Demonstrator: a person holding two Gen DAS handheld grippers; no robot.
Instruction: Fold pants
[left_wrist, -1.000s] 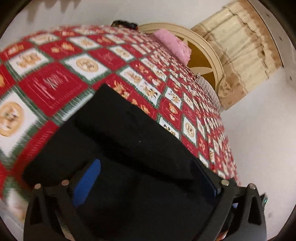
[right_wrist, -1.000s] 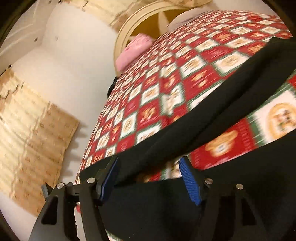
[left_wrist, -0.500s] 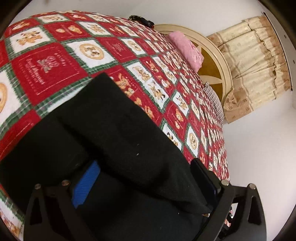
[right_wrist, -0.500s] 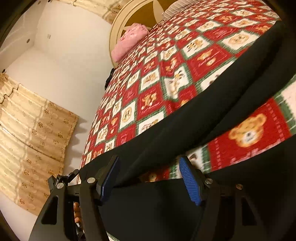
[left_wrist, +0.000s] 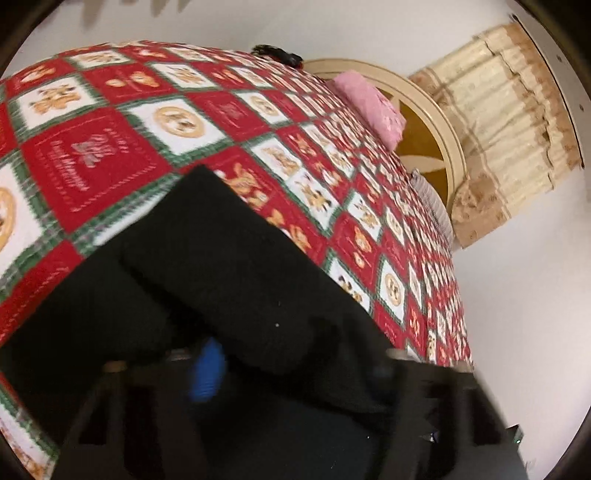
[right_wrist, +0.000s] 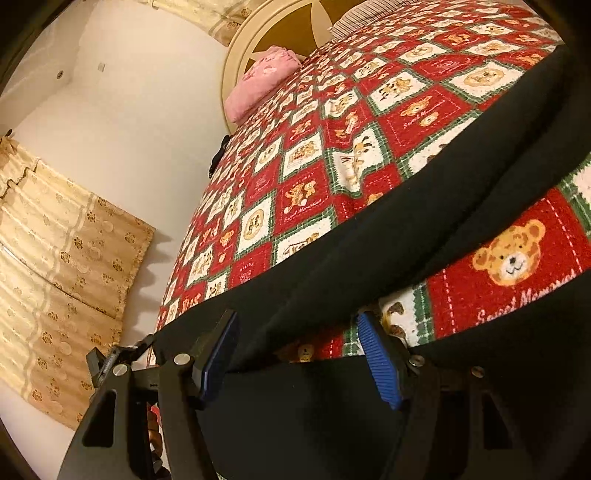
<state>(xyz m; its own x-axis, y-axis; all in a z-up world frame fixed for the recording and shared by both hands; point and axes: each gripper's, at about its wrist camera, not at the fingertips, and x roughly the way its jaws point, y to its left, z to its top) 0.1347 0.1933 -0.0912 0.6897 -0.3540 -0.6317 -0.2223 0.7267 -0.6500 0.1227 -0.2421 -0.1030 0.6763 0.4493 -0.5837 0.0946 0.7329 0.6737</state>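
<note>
The black pants (left_wrist: 221, 266) lay spread on the bed's red teddy-bear quilt (left_wrist: 110, 147), one leg (right_wrist: 369, 229) stretching away across it. The left hand-held gripper (left_wrist: 291, 373) had just been closing on a bunched fold of the pants; blur hid whether the pads pressed. The right hand-held gripper (right_wrist: 299, 354) stood wide, pant fabric between its blue pads (right_wrist: 380, 365), ungripped. A pink pillow (right_wrist: 262, 81) lay by the headboard (left_wrist: 436, 122).

1. Bedspread (right_wrist: 303, 192): red, white and green checks with teddy-bear motifs, covers the whole bed.
2. Pink pillow (right_wrist: 262, 81) lies at the head end, against a round cream headboard (left_wrist: 443, 147) with a gold star panel.
3. Beige flowered curtain (right_wrist: 62, 280) hangs on the side wall.
4. White walls (right_wrist: 140, 110).
5. Small dark object (left_wrist: 277, 55) at the bed's far edge; too blurred to identify.
</note>
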